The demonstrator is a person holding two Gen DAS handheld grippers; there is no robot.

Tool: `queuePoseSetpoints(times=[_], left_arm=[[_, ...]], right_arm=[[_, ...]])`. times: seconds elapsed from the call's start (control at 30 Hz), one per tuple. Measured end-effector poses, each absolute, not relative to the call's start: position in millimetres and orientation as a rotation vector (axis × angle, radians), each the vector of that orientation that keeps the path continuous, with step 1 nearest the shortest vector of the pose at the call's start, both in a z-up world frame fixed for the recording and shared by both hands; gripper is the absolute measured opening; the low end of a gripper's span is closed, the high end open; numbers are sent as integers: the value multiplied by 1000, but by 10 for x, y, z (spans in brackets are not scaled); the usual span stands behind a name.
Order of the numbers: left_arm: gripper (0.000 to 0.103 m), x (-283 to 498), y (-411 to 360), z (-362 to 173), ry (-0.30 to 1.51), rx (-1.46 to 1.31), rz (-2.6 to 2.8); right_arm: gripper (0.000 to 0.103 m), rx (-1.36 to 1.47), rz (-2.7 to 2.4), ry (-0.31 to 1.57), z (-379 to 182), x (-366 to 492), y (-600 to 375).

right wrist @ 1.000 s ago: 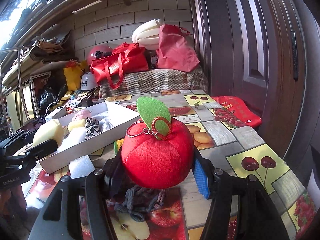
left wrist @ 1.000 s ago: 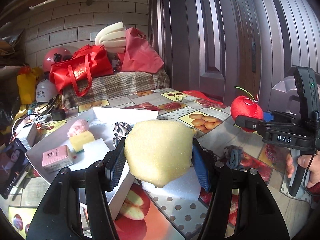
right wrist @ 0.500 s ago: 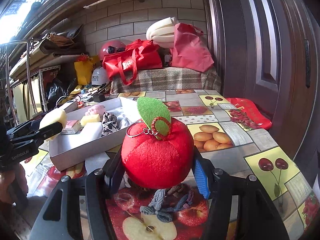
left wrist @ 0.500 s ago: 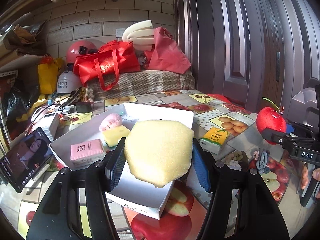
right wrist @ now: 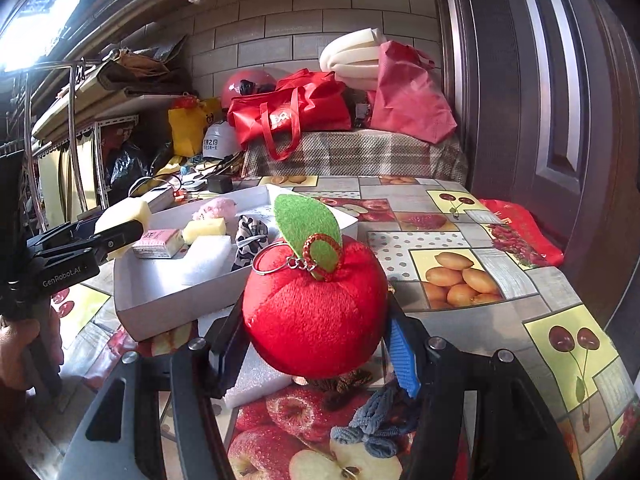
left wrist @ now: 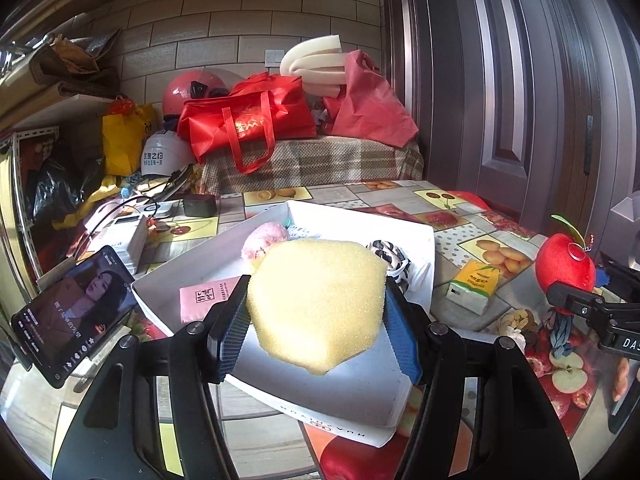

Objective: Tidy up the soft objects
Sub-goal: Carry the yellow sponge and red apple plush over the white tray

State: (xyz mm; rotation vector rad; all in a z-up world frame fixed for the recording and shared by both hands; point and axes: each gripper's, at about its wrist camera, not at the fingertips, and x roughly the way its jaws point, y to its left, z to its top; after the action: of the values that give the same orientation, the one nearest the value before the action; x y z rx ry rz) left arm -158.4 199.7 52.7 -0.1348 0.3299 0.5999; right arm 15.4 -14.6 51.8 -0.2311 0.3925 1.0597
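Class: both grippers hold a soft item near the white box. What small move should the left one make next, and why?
Probably lower and release: the left gripper grips the yellow sponge above the white box, where other soft items already lie.

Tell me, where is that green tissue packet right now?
In the left wrist view, the green tissue packet lies on the fruit-print tablecloth, just right of the white box and left of the plush apple.

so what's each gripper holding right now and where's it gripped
The left gripper clamps a pale yellow foam sponge by its two opposite side edges. The right gripper squeezes a red plush apple across its round body, leaf upward.
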Motion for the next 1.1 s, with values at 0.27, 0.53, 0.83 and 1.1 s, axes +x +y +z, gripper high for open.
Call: queuePoseSetpoints(times=[0.27, 0.53, 0.83, 1.1], left_arm=[[62, -1553, 2153, 517, 335, -134, 640], [62, -1511, 2347, 498, 345, -158, 676], [62, -1388, 2563, 477, 377, -185, 690], [62, -1230, 2716, 467, 400, -175, 702]], right_arm=[[62, -240, 1088, 413, 500, 120, 119], [61, -257, 1134, 412, 491, -27, 494], [61, -252, 1178, 461, 459, -71, 917], [61, -352, 1207, 478, 404, -179, 1289]])
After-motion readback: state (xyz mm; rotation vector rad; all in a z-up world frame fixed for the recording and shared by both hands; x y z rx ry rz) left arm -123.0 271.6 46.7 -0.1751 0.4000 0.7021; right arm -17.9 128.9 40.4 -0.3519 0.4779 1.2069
